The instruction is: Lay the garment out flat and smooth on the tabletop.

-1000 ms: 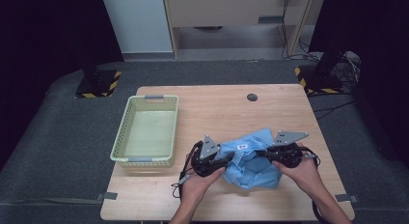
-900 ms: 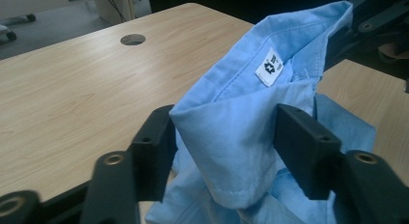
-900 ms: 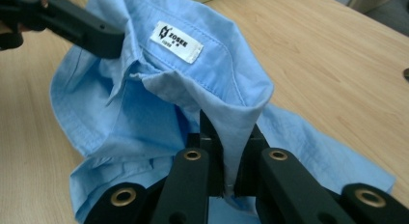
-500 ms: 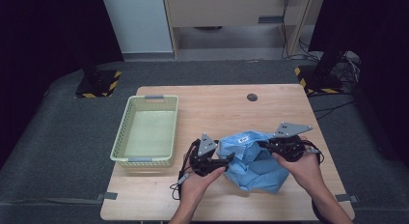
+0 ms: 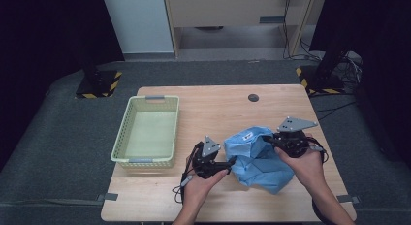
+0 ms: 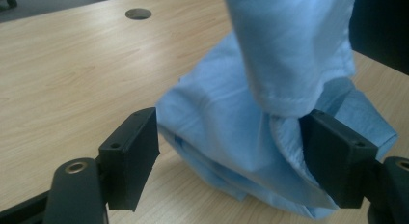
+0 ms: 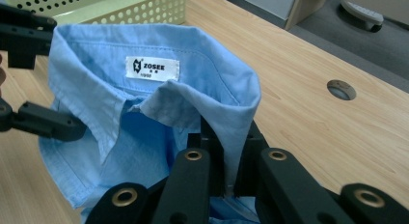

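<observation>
Left gripper (image 6: 231,161) jaws have just been opening; blue shirt (image 6: 270,103) is seen between them, on the table (image 6: 72,74)

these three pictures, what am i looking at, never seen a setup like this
A person sits at a wooden table with a hand-held gripping tool in each hand. The wide picture comes from a camera fixed above; the other two come from cameras riding on each tool, looking along its black jaws.

On the table lie a crumpled blue shirt and a pale green basket.

The right tool is shut on the shirt's collar edge, lifting it so the white label shows. The left tool has just been opening: its jaws stand either side of the shirt's bulk, one touching or nearly touching the cloth, without pinching it.
</observation>
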